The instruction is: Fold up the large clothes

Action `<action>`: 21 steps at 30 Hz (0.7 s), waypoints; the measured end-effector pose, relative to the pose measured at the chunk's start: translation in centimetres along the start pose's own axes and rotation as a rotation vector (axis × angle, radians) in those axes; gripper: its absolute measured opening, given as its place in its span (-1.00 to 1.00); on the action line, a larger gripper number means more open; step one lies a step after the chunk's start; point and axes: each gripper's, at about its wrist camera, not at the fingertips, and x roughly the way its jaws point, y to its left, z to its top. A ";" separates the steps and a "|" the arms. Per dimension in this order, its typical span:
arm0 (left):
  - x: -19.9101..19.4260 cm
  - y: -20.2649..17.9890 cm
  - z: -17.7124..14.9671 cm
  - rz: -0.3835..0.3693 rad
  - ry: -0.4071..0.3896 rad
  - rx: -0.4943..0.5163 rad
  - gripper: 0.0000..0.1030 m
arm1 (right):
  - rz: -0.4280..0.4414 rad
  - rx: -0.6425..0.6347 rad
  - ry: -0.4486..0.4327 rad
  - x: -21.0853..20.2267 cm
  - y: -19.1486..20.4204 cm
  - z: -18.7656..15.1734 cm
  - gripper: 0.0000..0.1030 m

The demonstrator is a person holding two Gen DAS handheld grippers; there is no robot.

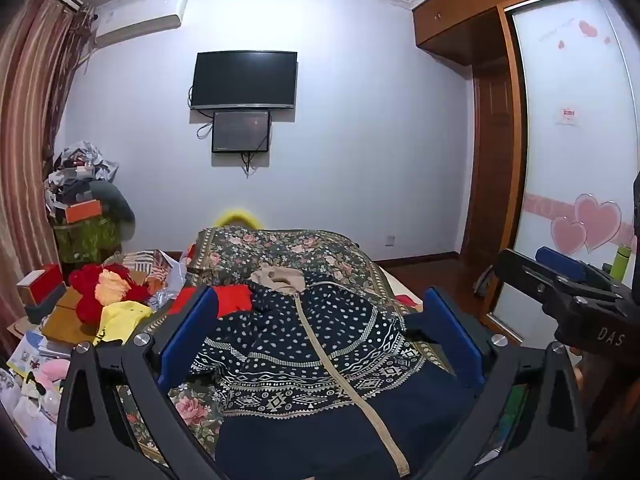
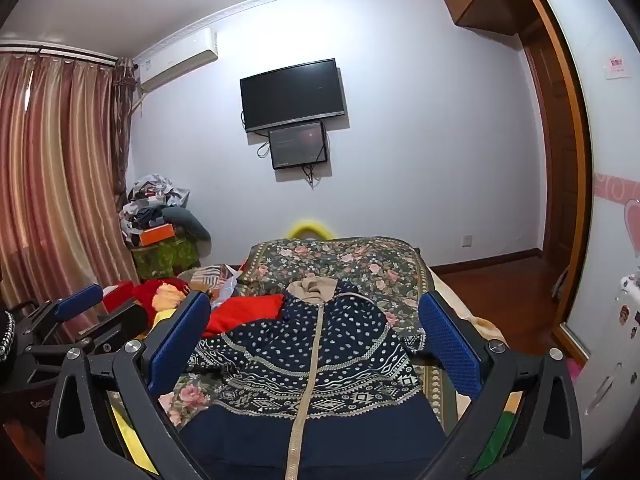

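Both tongs gape wide, gripping nothing. The left gripper (image 1: 320,336) hovers over the navy patterned zip-up jacket (image 1: 320,344), spread front-up on the floral bedspread (image 1: 280,252), beige collar at twelve o'clock. The right gripper (image 2: 316,336) hangs beside it at three o'clock. A red garment (image 2: 240,312) lies at ten o'clock.

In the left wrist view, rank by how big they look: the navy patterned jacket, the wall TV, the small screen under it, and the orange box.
1. navy patterned jacket, nearest the camera
2. wall TV
3. small screen
4. orange box
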 end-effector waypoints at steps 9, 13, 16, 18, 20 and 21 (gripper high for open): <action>0.2 0.3 -1.1 -0.006 0.026 -0.032 1.00 | 0.002 -0.009 0.003 -0.1 0.0 0.0 1.00; 0.5 0.5 -0.8 -0.016 0.038 -0.040 1.00 | -0.008 -0.008 0.011 -0.2 0.1 0.4 1.00; 0.4 0.5 -0.7 -0.012 0.033 -0.034 1.00 | -0.013 -0.003 0.007 0.0 -0.3 0.2 1.00; 0.4 0.3 -0.7 -0.008 0.032 -0.029 1.00 | -0.012 -0.003 0.009 0.0 -0.3 0.1 1.00; 0.4 0.3 -0.7 -0.008 0.032 -0.029 1.00 | -0.013 -0.004 0.007 0.0 -0.2 0.0 1.00; 0.4 0.3 -0.7 -0.009 0.032 -0.030 1.00 | -0.013 -0.005 0.008 0.0 -0.2 0.1 1.00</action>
